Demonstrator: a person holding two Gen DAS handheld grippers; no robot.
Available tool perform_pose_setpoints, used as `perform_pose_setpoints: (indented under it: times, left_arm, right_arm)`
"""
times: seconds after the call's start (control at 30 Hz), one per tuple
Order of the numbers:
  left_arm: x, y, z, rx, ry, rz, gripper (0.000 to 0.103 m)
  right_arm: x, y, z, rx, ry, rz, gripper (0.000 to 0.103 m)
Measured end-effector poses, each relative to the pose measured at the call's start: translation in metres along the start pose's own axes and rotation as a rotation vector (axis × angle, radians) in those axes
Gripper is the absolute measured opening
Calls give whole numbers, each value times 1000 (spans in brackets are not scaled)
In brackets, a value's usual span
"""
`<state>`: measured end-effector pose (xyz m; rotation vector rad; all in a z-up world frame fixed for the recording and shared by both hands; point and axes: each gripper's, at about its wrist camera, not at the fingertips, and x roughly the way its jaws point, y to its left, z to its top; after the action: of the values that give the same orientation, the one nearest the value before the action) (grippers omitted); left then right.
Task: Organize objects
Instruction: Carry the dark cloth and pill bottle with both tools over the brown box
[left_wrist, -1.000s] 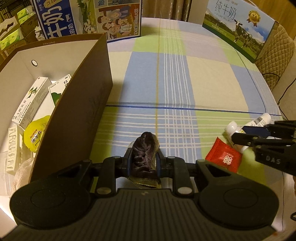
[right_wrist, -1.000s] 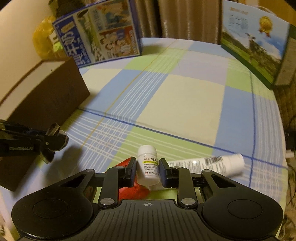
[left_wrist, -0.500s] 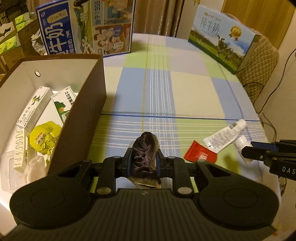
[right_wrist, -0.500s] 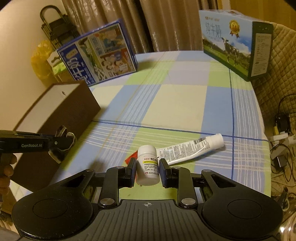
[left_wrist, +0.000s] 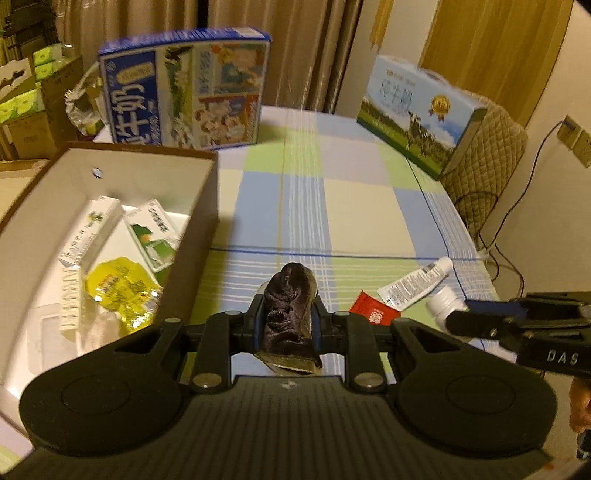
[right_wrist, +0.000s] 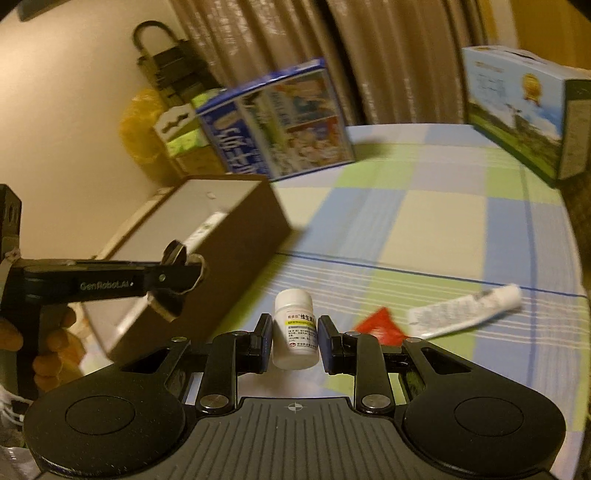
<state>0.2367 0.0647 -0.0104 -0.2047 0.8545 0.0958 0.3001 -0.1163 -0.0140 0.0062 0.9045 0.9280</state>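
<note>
Box: brown cardboard with a white inside, stood open on the left of the table; it held two cartons, a yellow packet and a white strip.
Left claw: clamped on a dark wrinkled dried fruit, held above the cloth just right of the box's near wall.
Tablecloth: checked in blue, green and cream, covering the table.
Red sachet: lay flat on the cloth, right of the left claw, touching the tube's flat end.
Tube: white, lay on its side beside the sachet, cap pointing away to the right.
Right claw: clamped on a white pill bottle, upright between the pads, lifted clear of the cloth.
Milk cartons: a blue one stood behind the box, a green-and-blue one at the far right edge.
</note>
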Motion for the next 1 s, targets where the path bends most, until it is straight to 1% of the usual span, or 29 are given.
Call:
perform_pose_setpoints:
  times: [0.13,0.3,0.57,0.7,0.87,1.0]
  left_arm:
    - [-21,19,1,-27,-36,23,20]
    - [-47,53,-2,-75,-72,79,20]
    - [-74,112,-13,-151,-85,171,20]
    - [-82,142,-19,-186,-75,212,20]
    - [-83,177,-26,-218,-43,239,20]
    - [-78,198,-27,-221,-20,249,20]
  right_arm:
    - [7,24,4,-32,3,49,23]
    - [19,58,12,-91,4,108,23]
    - [49,109,22,-181,26,191,23]
    - [70,134,26,-225,41,223,23]
    - [99,158,31,-268,65,227,23]
    - [125,171,36,-299,85,183,23]
